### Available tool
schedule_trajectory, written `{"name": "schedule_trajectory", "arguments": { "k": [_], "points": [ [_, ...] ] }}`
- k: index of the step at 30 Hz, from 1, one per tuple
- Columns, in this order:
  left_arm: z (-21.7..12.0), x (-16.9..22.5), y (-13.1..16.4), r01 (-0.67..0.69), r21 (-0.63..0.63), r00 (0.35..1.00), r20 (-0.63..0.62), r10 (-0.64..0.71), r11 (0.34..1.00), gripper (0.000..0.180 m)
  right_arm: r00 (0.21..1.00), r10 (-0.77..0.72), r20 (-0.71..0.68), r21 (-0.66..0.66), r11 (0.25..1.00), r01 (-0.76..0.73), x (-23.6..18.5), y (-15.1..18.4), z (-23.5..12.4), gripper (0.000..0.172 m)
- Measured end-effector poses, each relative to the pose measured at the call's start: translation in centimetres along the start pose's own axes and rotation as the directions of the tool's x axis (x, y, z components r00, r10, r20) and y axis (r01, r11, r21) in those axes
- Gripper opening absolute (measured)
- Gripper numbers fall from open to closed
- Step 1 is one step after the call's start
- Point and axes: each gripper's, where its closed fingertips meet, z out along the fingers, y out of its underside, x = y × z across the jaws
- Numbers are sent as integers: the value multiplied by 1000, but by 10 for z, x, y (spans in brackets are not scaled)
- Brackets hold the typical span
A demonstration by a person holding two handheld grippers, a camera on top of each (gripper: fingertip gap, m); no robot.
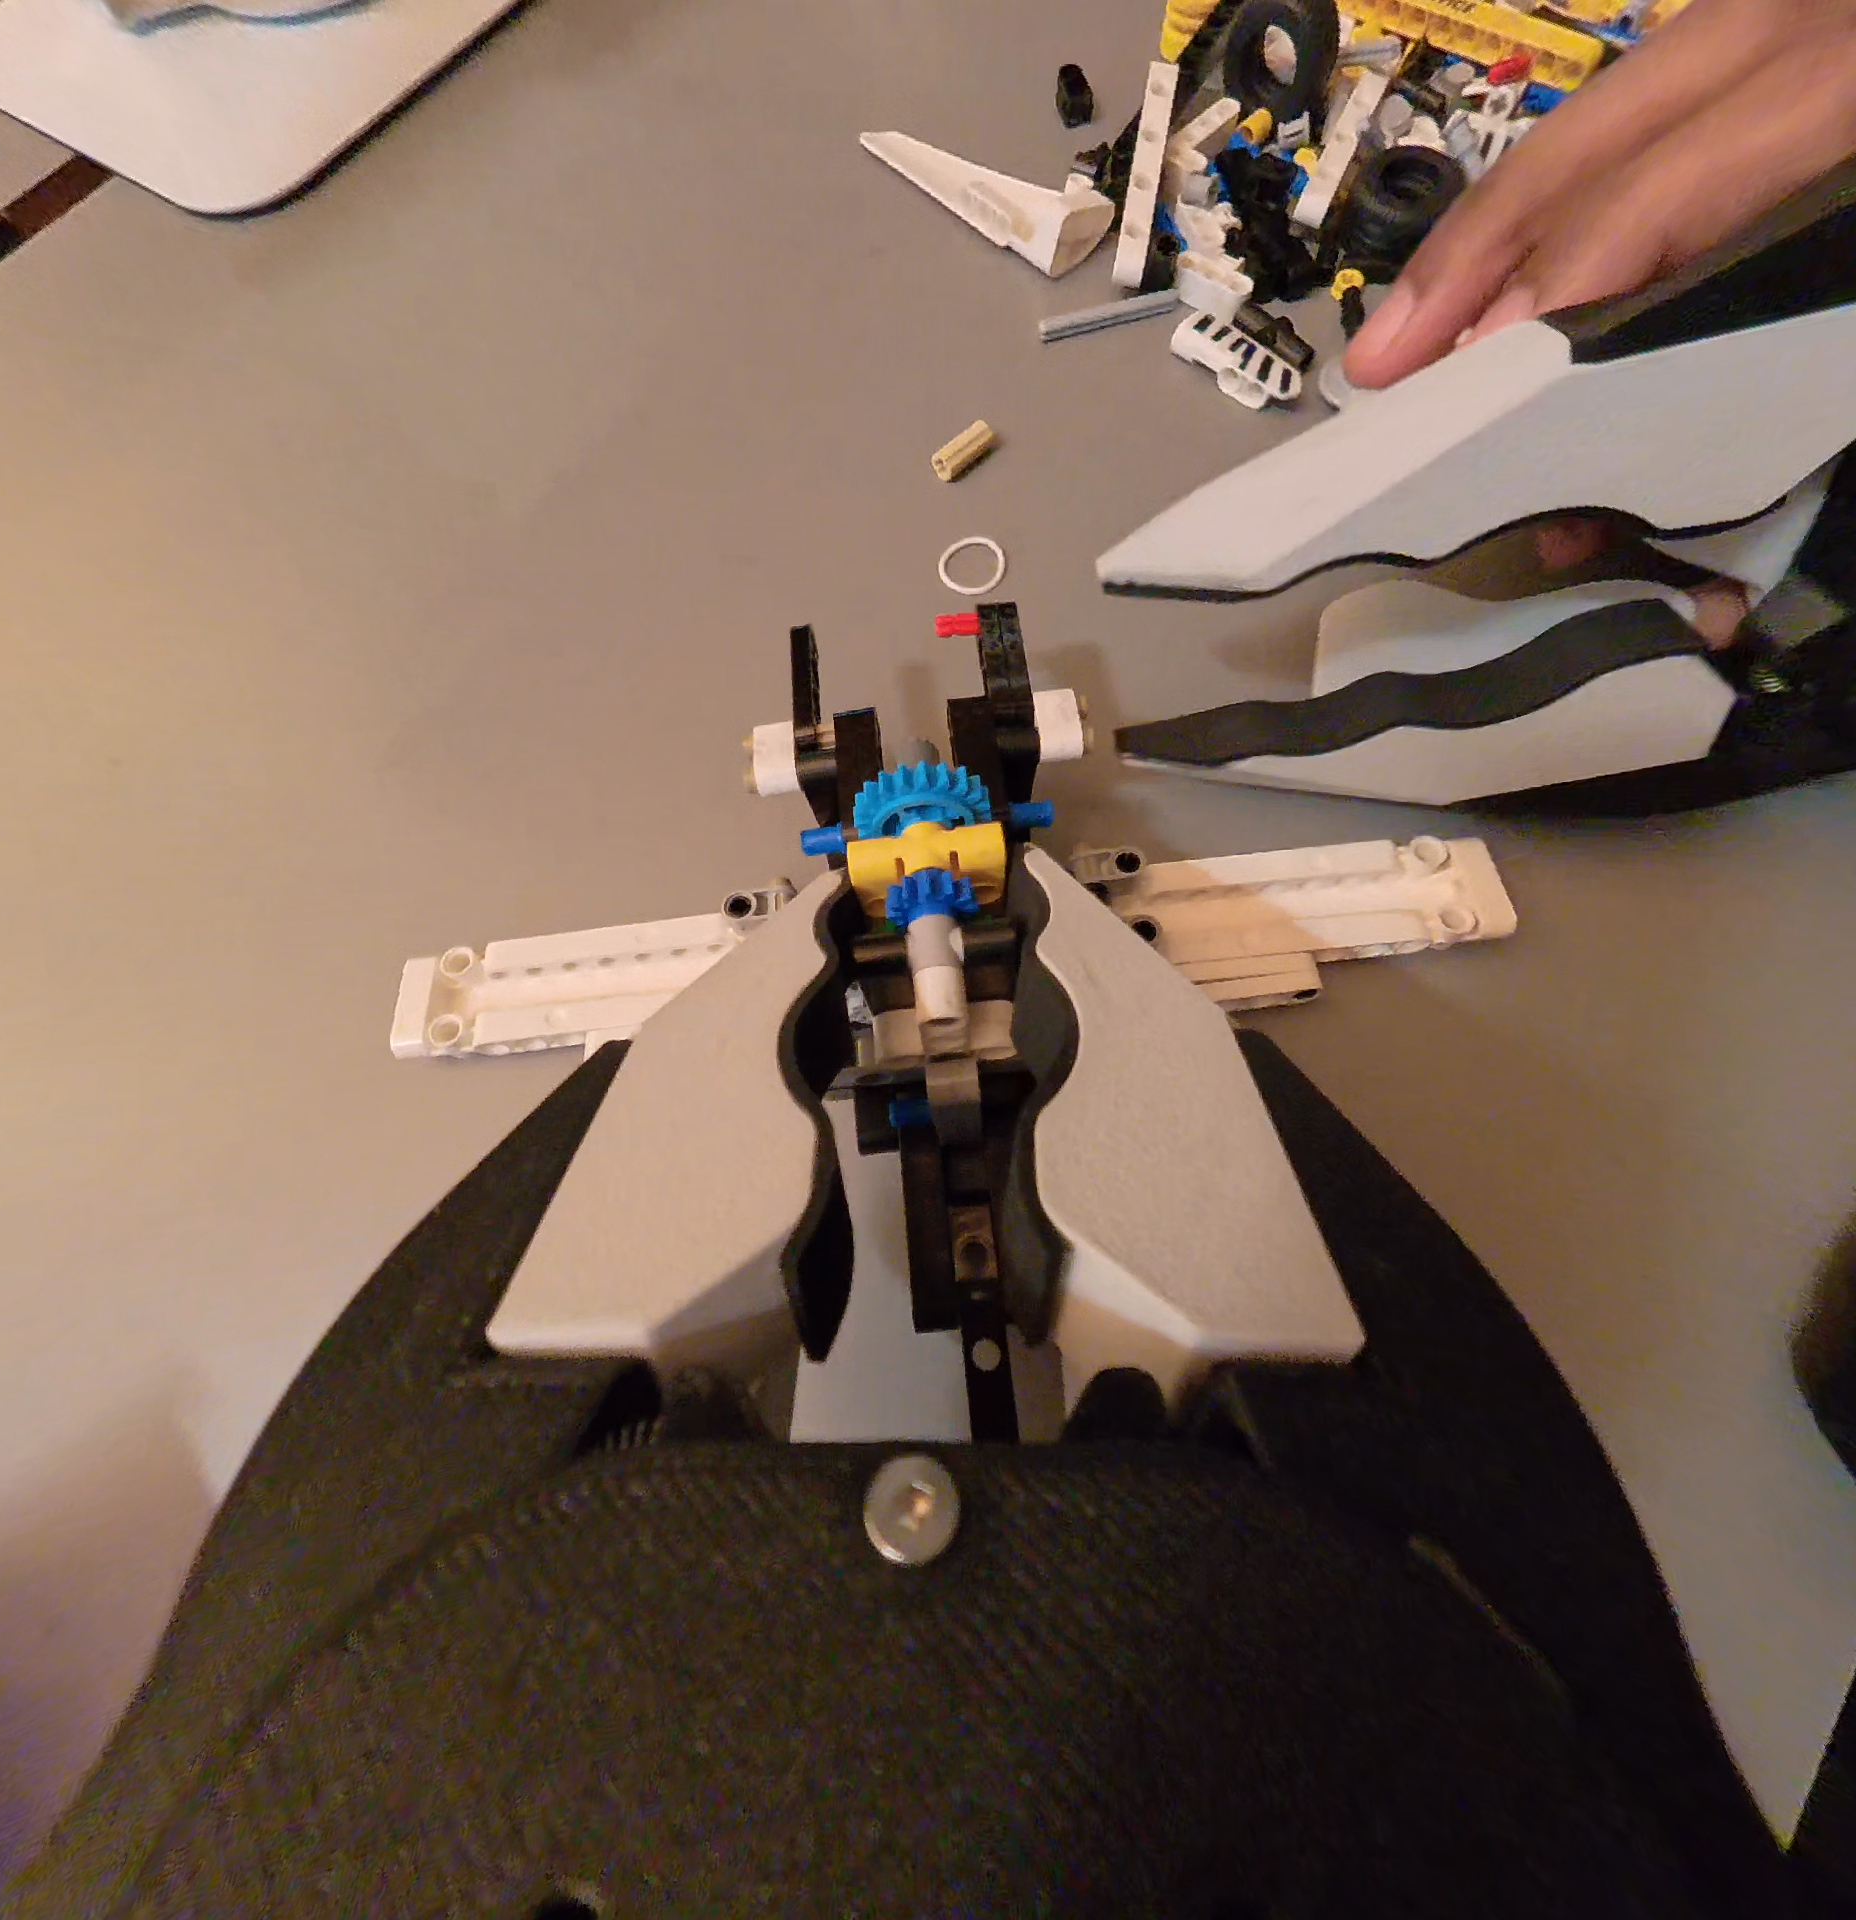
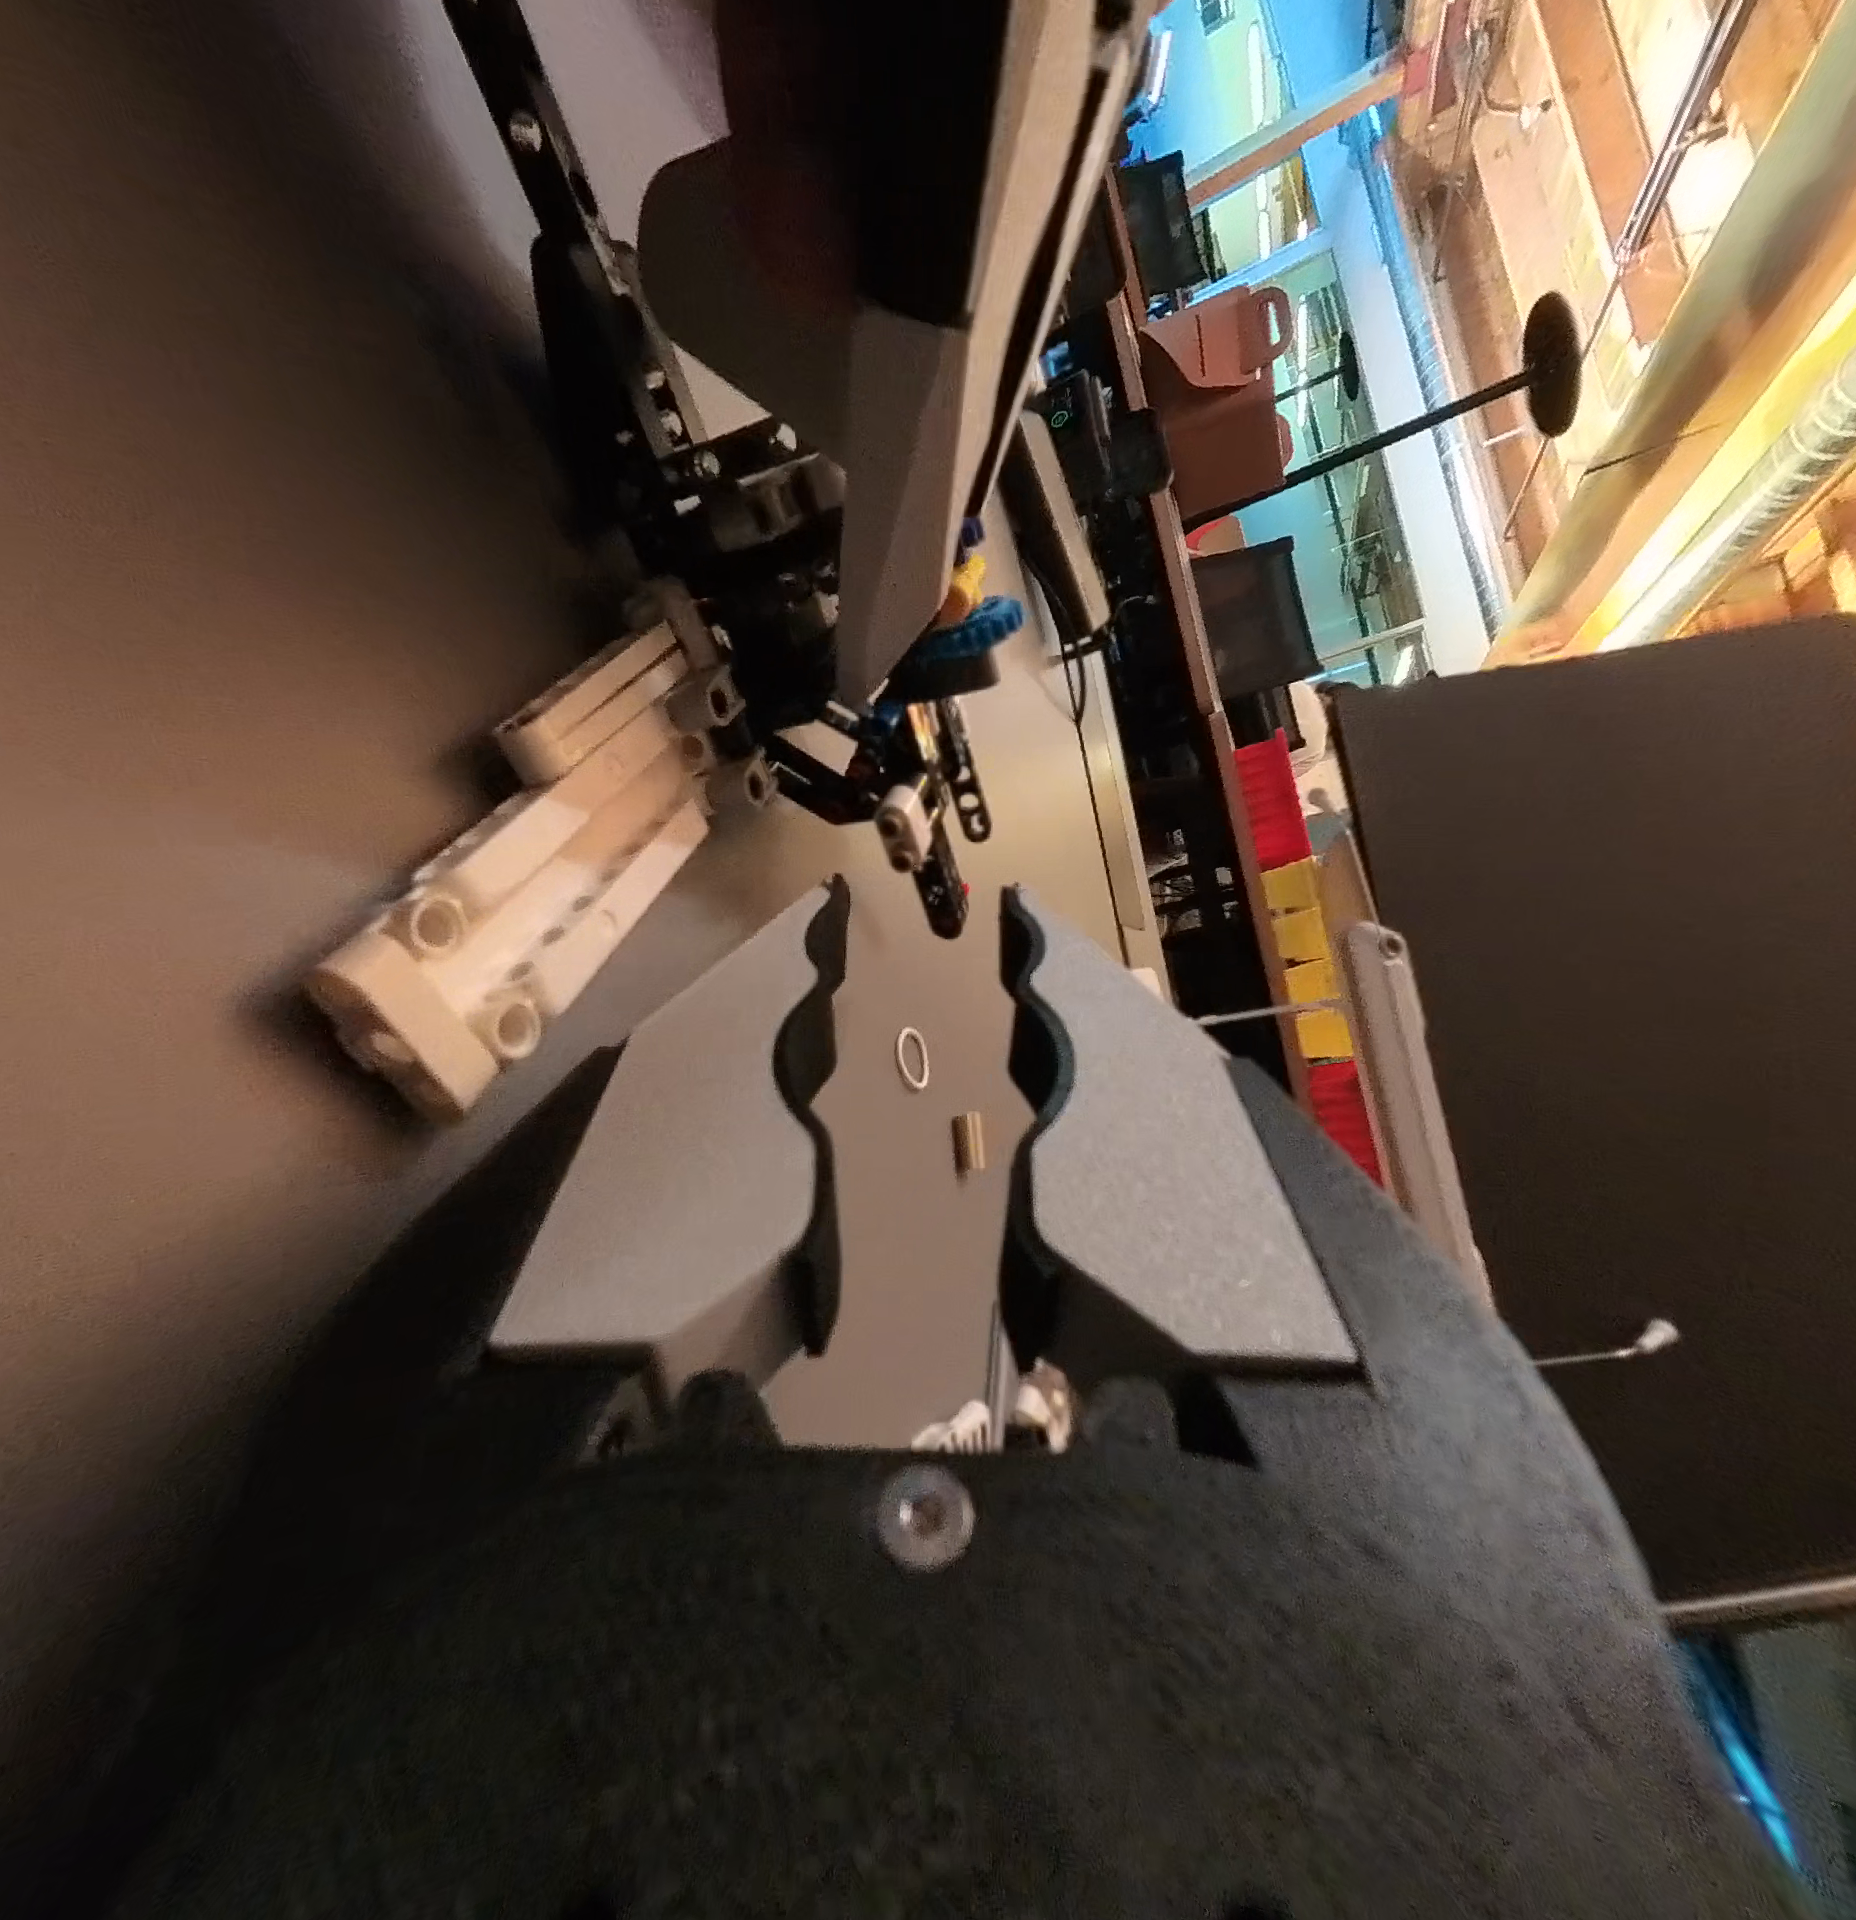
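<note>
My left gripper [image 1: 934, 878] is shut on a toy brick model [image 1: 924, 862] and holds its black body between the pads. The model has blue gears, a yellow block, black upright beams and white wing panels [image 1: 550, 987] that lie on the grey table [image 1: 384, 520]. My right gripper [image 1: 1111, 660] comes in from the right under a hand [image 1: 1630, 187], with its jaws open, its tips close to the model's white side connector [image 1: 1059, 722]. In the right wrist view the right gripper [image 2: 922, 891] is open and holds nothing. The model's black beam [image 2: 945, 883] ends just ahead of its fingertips.
A white ring [image 1: 972, 566] and a tan pin [image 1: 962, 452] lie on the table beyond the model; both also show between my right fingers, the ring [image 2: 912, 1060] and the pin [image 2: 968, 1143]. A pile of loose parts [image 1: 1319, 156] lies far right. A white stand base [image 1: 228, 104] sits far left.
</note>
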Motion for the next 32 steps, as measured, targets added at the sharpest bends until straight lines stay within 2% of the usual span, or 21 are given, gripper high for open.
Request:
{"name": "schedule_trajectory", "arguments": {
  "k": [4,6,7,8,14,19,23,26,32],
  "points": [
    [1,0,-2,28,9,1000,7,-28,1000,27,989,-142,-28,8,990,142,3,0,12,35],
    [1,0,-2,40,15,999,1,-40,999,27,981,-195,-19,17,981,196,-1,-2,16,27],
    [1,0,-2,46,17,999,3,-46,999,27,979,-201,-14,13,979,201,-2,-2,19,12],
    [2,0,-2,52,19,999,2,-52,998,27,980,-197,-4,10,980,197,-4,-2,20,8],
    [3,0,-2,82,35,997,-15,-81,996,27,953,-302,-9,2,953,302,-8,-3,20,8],
    [5,-5,-3,3,41,991,136,-9,999,27,972,-235,24,-27,971,236,-6,-2,20,8],
    [7,-2,-5,13,42,982,188,-20,999,27,980,-198,11,-36,980,198,-5,0,15,7],
    [6,2,-3,21,-7,983,182,-19,1000,28,987,-161,19,-22,987,161,-5,1,10,7],
    [6,4,-1,15,-25,988,156,-11,1000,28,994,-73,75,47,996,70,-6,3,-1,7]
  ]
}}
